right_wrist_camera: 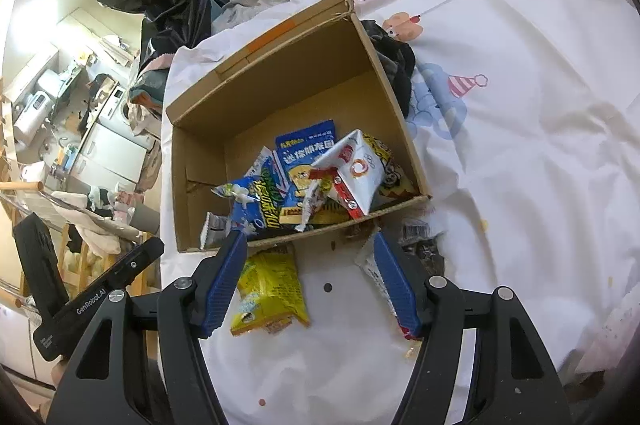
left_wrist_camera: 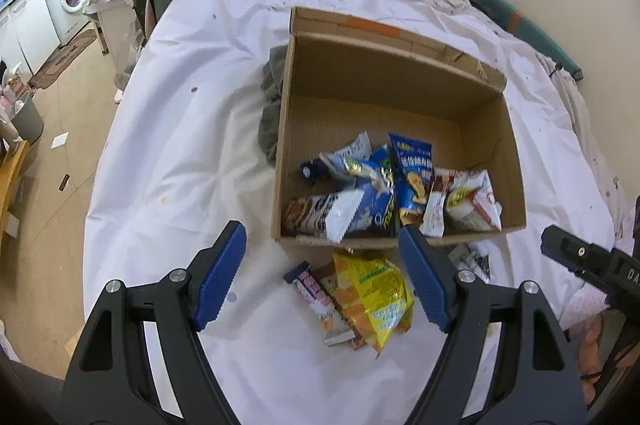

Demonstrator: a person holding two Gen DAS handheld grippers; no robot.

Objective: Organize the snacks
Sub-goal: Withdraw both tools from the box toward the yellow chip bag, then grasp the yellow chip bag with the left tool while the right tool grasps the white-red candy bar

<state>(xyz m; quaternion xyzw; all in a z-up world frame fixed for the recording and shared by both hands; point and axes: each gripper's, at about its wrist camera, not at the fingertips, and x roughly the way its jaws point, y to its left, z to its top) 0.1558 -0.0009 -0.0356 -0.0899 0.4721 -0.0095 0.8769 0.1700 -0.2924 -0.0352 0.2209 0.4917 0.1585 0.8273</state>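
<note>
The left gripper [left_wrist_camera: 322, 273] is hovering with its jaws apart and empty above the yellow snack bag [left_wrist_camera: 374, 299], low in the left wrist frame. The right gripper [right_wrist_camera: 308, 281] is likewise standing open and empty, with a white wrapper [right_wrist_camera: 370, 267] lying by its right finger. The step in hand is probably picking up the loose snacks outside the cardboard box [left_wrist_camera: 400, 85], which is sitting at centre frame with several packets already inside. Next, each claw is needing to drop and close on a packet, then clear the box's near wall. White bedsheet [left_wrist_camera: 180, 165] is leaving free room at lower left.
</note>
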